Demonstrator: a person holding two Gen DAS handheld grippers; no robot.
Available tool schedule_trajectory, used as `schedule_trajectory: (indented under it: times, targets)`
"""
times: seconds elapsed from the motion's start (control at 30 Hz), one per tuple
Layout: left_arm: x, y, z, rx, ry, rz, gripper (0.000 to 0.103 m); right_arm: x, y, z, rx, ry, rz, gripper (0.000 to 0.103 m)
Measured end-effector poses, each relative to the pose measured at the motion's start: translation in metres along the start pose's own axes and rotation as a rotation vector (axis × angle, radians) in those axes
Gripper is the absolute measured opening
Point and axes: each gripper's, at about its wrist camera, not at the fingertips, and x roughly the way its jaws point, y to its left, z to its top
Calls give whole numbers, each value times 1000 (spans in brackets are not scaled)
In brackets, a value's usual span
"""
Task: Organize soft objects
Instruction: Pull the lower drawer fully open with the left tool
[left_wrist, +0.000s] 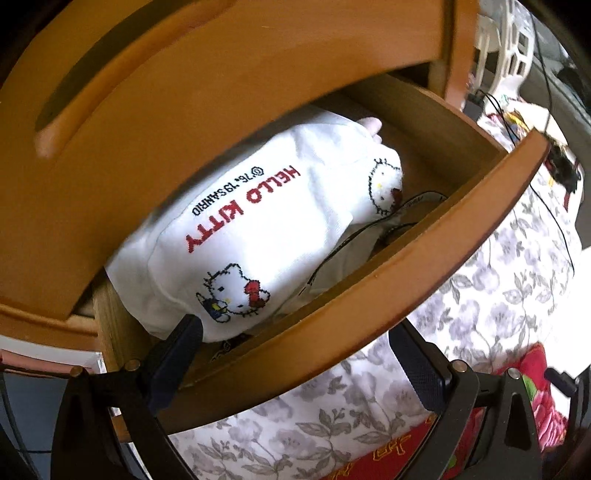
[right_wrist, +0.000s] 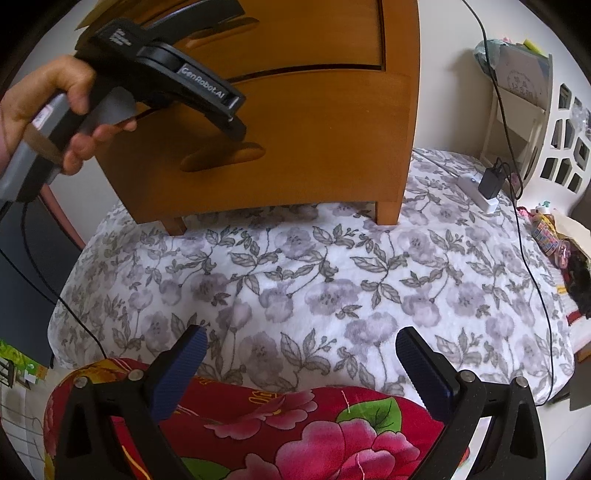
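Note:
A white Hello Kitty sock bundle (left_wrist: 255, 229) lies inside the open wooden drawer (left_wrist: 424, 258) of a small chest (right_wrist: 314, 110). Dark-trimmed fabric (left_wrist: 373, 236) lies beside it in the drawer. My left gripper (left_wrist: 295, 332) is open and empty; its fingers straddle the drawer's front panel, the left fingertip (left_wrist: 184, 336) touching the sock's near end. In the right wrist view the left gripper's body (right_wrist: 166, 70) is held at the chest's upper drawers. My right gripper (right_wrist: 299, 343) is open and empty above the floral blanket (right_wrist: 314, 280).
The chest stands on the floral blanket. A red flowered cushion (right_wrist: 295, 435) lies under my right gripper. A power strip with a black charger (right_wrist: 487, 184) and cables run at the right. A white lattice basket (right_wrist: 561, 140) stands at far right.

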Motion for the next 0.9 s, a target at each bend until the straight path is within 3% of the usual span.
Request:
schedule_trajectory:
  times: [0.5, 0.9]
  targets:
    - [28, 9, -7, -5, 16, -34, 101, -13, 5, -8, -14, -5, -21, 103]
    - [22, 13, -6, -14, 31, -82, 101, -24, 12, -13, -35, -18, -19, 103]
